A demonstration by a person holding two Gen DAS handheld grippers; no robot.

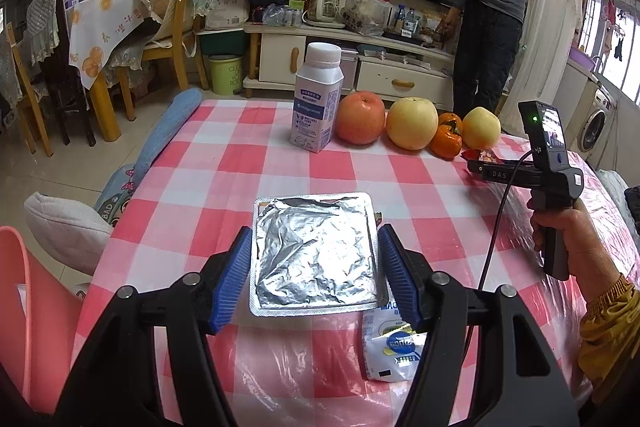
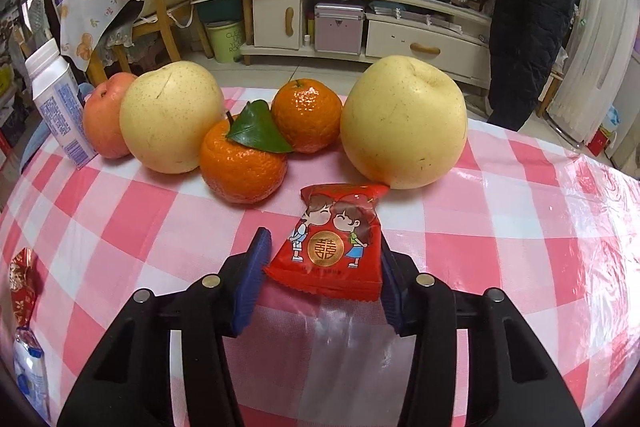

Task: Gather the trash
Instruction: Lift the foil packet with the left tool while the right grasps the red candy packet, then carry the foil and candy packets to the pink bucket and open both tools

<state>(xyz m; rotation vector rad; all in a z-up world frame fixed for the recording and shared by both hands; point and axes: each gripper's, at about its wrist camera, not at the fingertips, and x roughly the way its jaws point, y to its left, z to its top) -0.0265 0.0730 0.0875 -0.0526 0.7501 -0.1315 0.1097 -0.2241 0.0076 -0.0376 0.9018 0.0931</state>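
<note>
A silver foil blister pack (image 1: pixel 316 251) sits between the blue pads of my left gripper (image 1: pixel 316 231), which is shut on its two side edges, holding it just over the pink checked tablecloth (image 1: pixel 224 163). A white and blue packet (image 1: pixel 390 347) lies partly under it. My right gripper (image 2: pixel 323 239) is shut on a red candy wrapper (image 2: pixel 332 239) with a cartoon couple, lying flat in front of the fruit. In the left wrist view the right gripper (image 1: pixel 476 163) is at the table's far right, held in a hand (image 1: pixel 568 235).
A milk bottle (image 1: pixel 318 99), an apple (image 1: pixel 360 117), two pears (image 2: pixel 404 119) and two mandarins (image 2: pixel 244 163) line the far edge. A red foil candy (image 2: pixel 22 287) lies at the left. A pink basin (image 1: pixel 24 287) stands off the table's left. A person (image 1: pixel 492 27) stands beyond.
</note>
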